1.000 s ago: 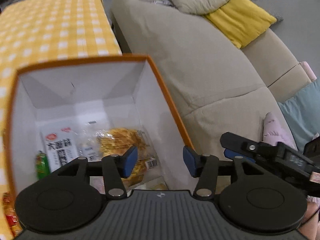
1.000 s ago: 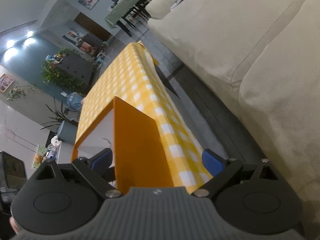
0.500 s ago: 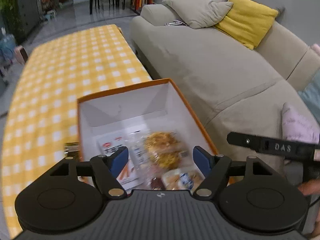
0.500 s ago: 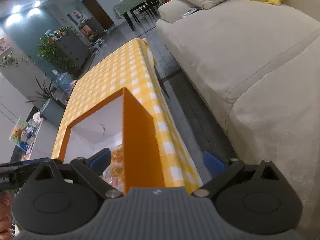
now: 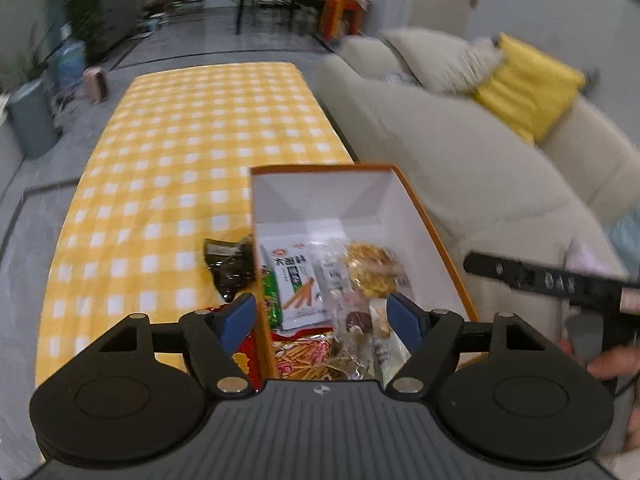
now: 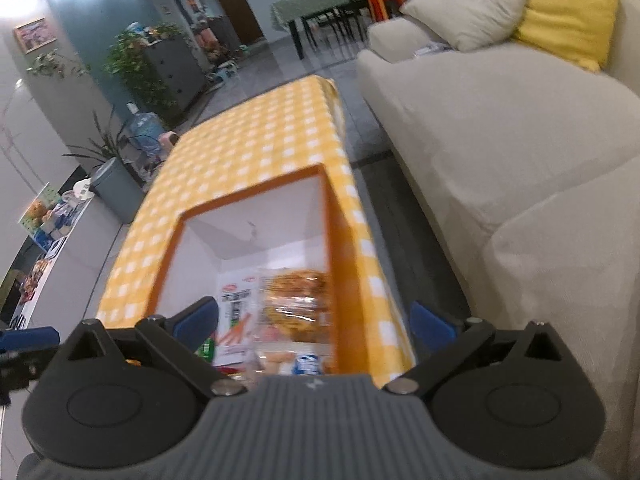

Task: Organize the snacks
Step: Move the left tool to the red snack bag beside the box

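Above snack box [image 5: 436, 232]: both grippers, jaws apart.

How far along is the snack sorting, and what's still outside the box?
Mostly done: the orange box with white interior already holds several packets, including a white breadstick packet and a clear bag of golden pastry. Nothing is in hand: left gripper and right gripper are open. Left: a dark foil packet on the yellow checked tablecloth.
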The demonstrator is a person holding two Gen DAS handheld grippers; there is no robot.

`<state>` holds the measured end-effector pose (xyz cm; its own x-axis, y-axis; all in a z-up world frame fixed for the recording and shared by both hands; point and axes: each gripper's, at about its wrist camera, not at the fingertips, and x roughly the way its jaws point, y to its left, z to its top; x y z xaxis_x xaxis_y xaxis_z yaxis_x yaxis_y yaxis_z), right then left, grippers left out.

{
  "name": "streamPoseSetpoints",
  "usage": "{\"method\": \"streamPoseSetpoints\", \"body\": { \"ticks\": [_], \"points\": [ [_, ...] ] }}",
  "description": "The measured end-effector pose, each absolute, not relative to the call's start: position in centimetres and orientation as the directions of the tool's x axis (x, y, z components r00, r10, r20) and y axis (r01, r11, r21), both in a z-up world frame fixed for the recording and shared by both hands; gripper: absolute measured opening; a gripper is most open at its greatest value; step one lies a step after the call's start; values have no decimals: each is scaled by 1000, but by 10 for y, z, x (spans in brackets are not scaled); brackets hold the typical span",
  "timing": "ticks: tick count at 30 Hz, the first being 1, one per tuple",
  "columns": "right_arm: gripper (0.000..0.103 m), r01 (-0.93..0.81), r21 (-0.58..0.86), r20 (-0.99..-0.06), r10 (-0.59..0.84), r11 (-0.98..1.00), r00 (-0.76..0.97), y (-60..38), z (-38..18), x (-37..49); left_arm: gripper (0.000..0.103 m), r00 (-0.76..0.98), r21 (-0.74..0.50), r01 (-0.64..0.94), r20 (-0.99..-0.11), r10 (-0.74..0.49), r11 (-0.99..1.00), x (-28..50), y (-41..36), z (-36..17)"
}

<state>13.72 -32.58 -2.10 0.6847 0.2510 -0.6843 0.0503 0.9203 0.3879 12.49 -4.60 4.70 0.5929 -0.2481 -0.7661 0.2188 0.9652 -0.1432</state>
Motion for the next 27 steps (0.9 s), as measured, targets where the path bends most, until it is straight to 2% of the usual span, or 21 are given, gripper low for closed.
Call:
{"method": "streamPoseSetpoints", "body": {
  "ticks": [3,9,12,15,19,27],
  "points": [
    [100,-2,397,-660,287,918,694,-308,-9,132,87,632,-170,132,-745,-215,977,123,-15,50],
    [100,-135,366,-616,348,921,706,-254,16,119,88,646,-140,-19,-757,-95,990,118,38,42],
    [100,-182,390,-577,394,903,715,-223,23,113,88,632,-187,-15,-763,-135,982,121,59,25],
    [100,-207,385,-579,410,900,705,-195,24,111,88,626,-152,19,-769,-130,988,120,68,7],
    [100,-223,358,-610,408,906,679,-167,16,110,90,624,-112,79,-769,-137,991,125,67,-24],
    [100,-165,329,-659,351,930,666,-153,-8,124,90,520,-159,127,-830,-202,979,153,48,-94]
  ]
}}
